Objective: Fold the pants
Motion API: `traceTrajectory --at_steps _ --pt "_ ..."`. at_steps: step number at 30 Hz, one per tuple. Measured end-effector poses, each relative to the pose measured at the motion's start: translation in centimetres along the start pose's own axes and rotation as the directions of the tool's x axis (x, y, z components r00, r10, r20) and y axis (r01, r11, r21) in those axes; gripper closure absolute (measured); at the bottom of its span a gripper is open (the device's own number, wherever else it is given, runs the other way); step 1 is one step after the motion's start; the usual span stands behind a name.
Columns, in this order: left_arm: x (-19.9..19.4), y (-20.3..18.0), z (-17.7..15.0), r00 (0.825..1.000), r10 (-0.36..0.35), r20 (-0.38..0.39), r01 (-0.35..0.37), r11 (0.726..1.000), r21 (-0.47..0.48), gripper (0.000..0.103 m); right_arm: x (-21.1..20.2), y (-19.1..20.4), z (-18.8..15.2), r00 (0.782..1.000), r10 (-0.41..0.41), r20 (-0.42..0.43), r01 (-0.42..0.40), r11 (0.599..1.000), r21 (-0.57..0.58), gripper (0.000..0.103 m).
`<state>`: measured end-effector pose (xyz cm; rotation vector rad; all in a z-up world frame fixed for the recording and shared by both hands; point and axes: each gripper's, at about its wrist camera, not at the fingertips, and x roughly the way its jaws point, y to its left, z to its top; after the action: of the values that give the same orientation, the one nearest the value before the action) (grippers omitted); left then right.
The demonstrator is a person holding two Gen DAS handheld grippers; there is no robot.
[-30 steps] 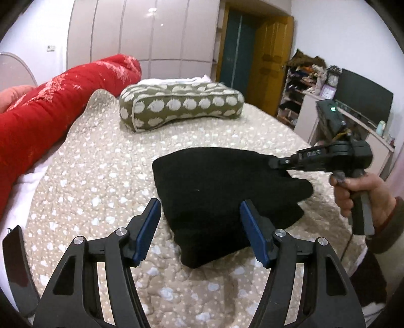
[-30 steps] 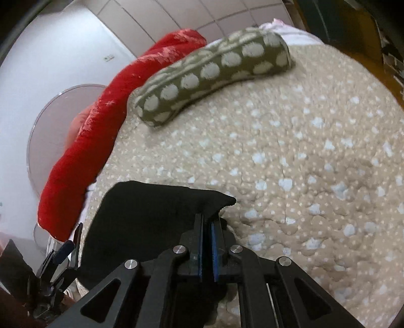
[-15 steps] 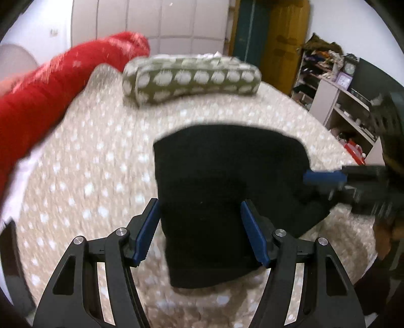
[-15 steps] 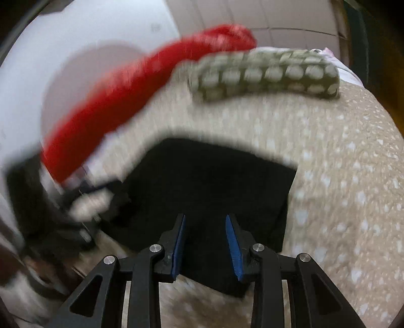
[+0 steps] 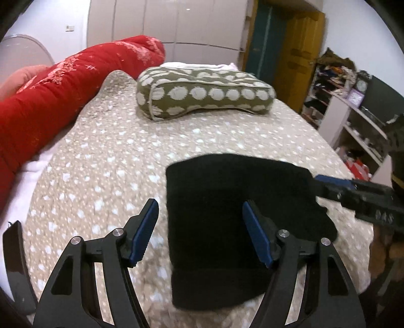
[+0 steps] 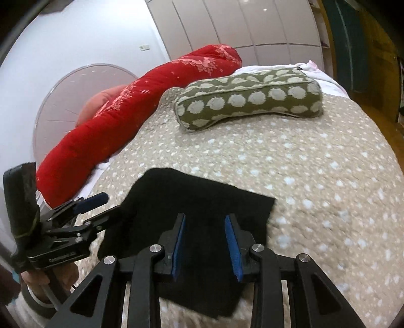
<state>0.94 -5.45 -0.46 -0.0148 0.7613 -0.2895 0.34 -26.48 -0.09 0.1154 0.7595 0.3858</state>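
fingers [image 5: 147, 228] both pairs spread, empty | one folded pants [image 5: 232, 201] | one pillow [image 5: 204, 94]

We see our left gripper [image 5: 199, 222] and right gripper [image 6: 205, 238] built alike — matte black linkage arms, silver screw heads at the pivots, blue ribbed pads [image 5: 256, 238] inside each finger. Our left hand [image 6: 46, 281] shows bare skin and a pale sleeve cuff.

A bed with a beige spotted quilt [image 5: 121, 156] fills the middle. At 12 o'clock lies a green dotted pillow [image 5: 204, 94], at 10 a red bolster [image 5: 63, 98]. Behind stand pale wardrobe doors [image 5: 164, 22]; at 1 a yellow door [image 5: 300, 50], at 3 white shelves [image 5: 353, 121].
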Motion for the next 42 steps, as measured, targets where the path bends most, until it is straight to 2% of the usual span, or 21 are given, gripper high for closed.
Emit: traceTrajectory --at_steps 4,9,14,16,20,25,28,31,36,42 --pt "2.0 0.3 0.6 0.999 0.027 -0.039 -0.029 0.999 -0.029 0.034 2.0 0.4 0.7 0.999 -0.042 -0.017 0.041 0.999 -0.009 0.073" --pt "4.2 0.8 0.5 0.995 0.035 -0.095 -0.041 0.997 -0.063 0.031 4.9 -0.7 0.4 0.990 -0.113 -0.085 0.114 0.994 0.005 0.073" --pt "5.4 1.0 0.4 0.994 0.019 -0.103 -0.028 0.996 -0.087 0.028 6.1 -0.7 0.3 0.987 -0.143 -0.075 0.142 0.990 -0.028 0.072" --pt "5.4 0.9 0.5 0.995 0.027 -0.101 -0.035 0.996 -0.083 0.024 5.9 -1.0 0.3 0.988 -0.129 -0.080 0.128 0.992 -0.016 0.072" --pt "5.2 1.0 0.2 0.994 0.032 -0.100 -0.041 0.995 -0.090 0.023 3.5 -0.8 0.2 0.991 -0.113 -0.074 0.114 0.993 0.002 0.072" --pt "4.8 0.8 0.0 0.994 0.040 -0.099 -0.050 0.994 -0.094 0.023 0.1 0.6 -1.9 0.995 -0.081 -0.053 0.079 0.996 -0.044 0.071" --pt "4.6 0.5 -0.1 0.994 0.052 -0.094 -0.060 0.995 -0.083 0.023 0.2 0.4 -4.1 0.991 -0.090 -0.103 0.085 0.995 -0.050 0.070" --pt "4.6 0.4 -0.3 0.994 0.050 -0.094 -0.059 0.994 -0.093 0.023 0.6 -0.3 -5.3 0.993 -0.081 -0.084 0.078 0.996 -0.035 0.070" --pt "4.0 0.3 -0.4 0.993 0.053 -0.104 -0.063 0.993 -0.100 0.024 0.0 -0.2 -4.7 0.993 -0.075 -0.087 0.073 0.997 -0.029 0.070" --pt "2.5 0.3 -0.6 0.993 0.070 -0.097 -0.080 0.991 -0.104 0.024 -1.7 -1.2 -3.4 0.998 -0.053 -0.038 0.054 0.997 0.049 0.069"
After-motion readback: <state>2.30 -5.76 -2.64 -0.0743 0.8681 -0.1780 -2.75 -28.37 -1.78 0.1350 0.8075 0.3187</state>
